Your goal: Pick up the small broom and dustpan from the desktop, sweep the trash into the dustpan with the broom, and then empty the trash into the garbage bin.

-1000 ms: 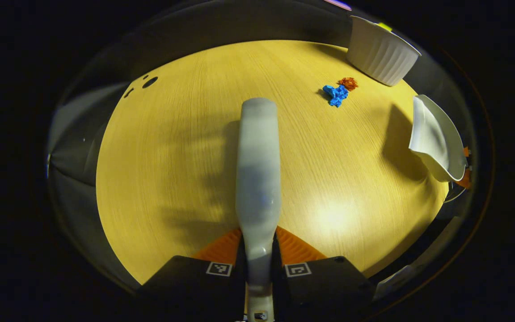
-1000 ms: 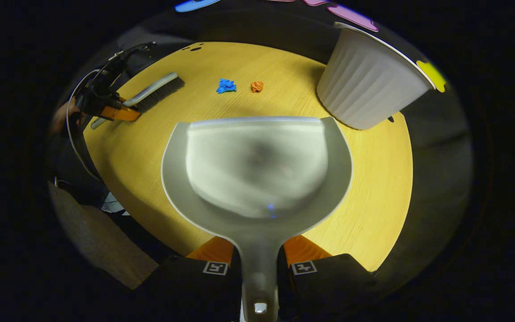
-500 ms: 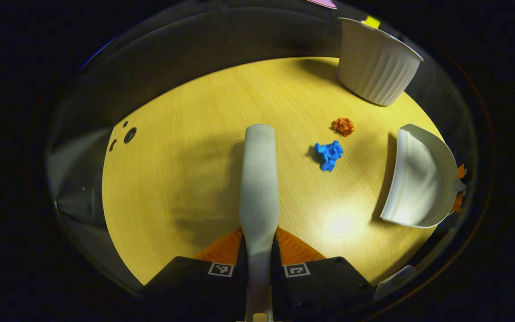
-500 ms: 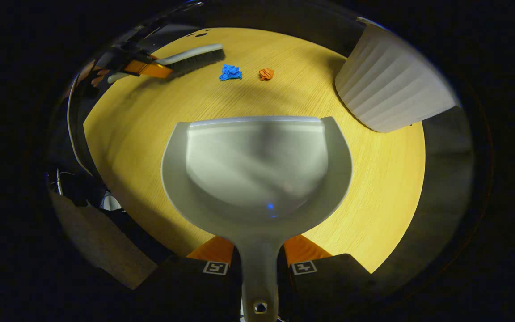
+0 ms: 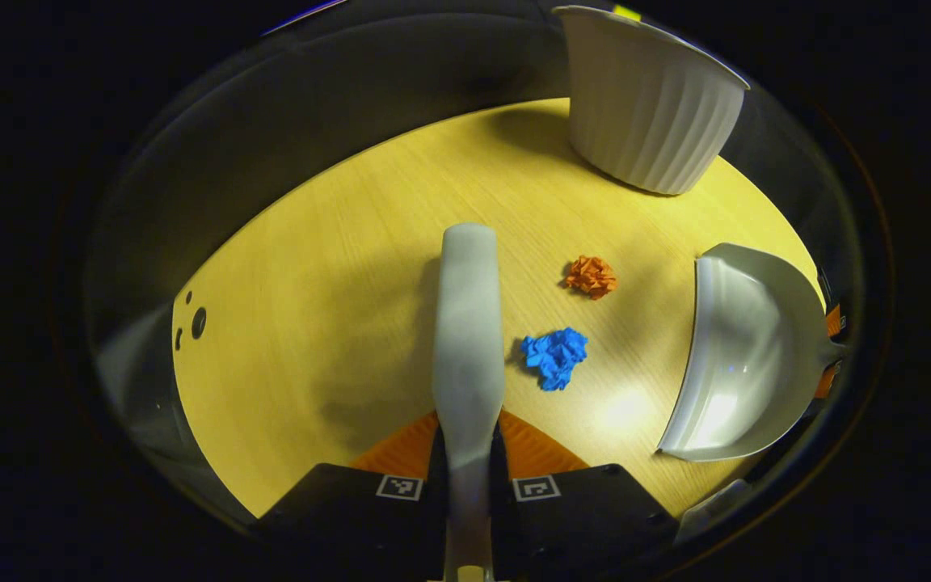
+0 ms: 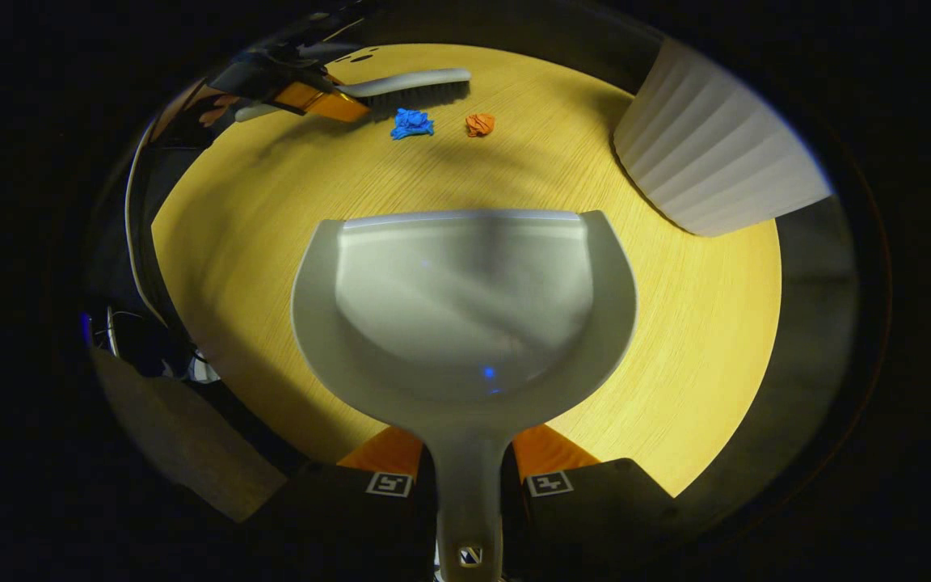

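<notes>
Left gripper view: the broom [image 5: 468,323] is clamped by its handle between the fingers of the left gripper [image 5: 468,453] and is held out over the table [image 5: 336,267]. The blue scrap [image 5: 554,356] lies just beside its right edge, the orange scrap [image 5: 591,276] a little farther off. In the right gripper view the dustpan [image 6: 464,299] is gripped by its handle in the right gripper [image 6: 468,473], its front edge facing both scraps, well apart from them. The bin [image 6: 708,153] stands at the table's far right.
</notes>
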Demonstrator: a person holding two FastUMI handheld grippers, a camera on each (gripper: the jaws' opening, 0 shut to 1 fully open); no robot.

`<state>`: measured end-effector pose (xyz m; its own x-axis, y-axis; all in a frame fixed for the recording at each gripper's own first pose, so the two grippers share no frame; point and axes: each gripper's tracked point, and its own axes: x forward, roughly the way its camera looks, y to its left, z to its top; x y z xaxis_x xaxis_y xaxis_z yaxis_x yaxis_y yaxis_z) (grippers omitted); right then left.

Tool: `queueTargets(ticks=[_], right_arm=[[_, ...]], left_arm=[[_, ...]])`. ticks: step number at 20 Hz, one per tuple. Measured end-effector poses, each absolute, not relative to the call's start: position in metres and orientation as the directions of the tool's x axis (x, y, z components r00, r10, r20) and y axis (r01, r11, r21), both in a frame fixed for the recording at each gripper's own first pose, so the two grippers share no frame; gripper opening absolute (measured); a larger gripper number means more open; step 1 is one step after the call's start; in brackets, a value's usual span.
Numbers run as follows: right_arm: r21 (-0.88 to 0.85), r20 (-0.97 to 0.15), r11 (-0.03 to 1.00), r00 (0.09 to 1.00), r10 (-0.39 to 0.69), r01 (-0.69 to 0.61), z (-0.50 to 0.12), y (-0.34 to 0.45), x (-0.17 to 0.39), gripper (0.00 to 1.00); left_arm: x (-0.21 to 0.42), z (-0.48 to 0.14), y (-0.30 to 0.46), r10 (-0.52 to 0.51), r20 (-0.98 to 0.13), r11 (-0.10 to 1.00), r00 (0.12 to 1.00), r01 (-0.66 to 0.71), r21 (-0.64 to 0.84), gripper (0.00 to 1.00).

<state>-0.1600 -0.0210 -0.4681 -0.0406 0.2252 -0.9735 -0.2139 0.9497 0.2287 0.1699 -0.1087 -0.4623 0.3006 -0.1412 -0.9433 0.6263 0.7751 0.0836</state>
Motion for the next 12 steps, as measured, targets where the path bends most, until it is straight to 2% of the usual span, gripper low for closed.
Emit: queueTargets(ticks=[12], right_arm=[[0.238,-0.971,0.943,-0.026,0.238,-0.232,-0.473,-0.025,-0.154,0.36]], left_arm=[[0.121,-0.452,-0.168,-0.281,-0.952,0.598,0.12,0.798,-0.076,0.26]])
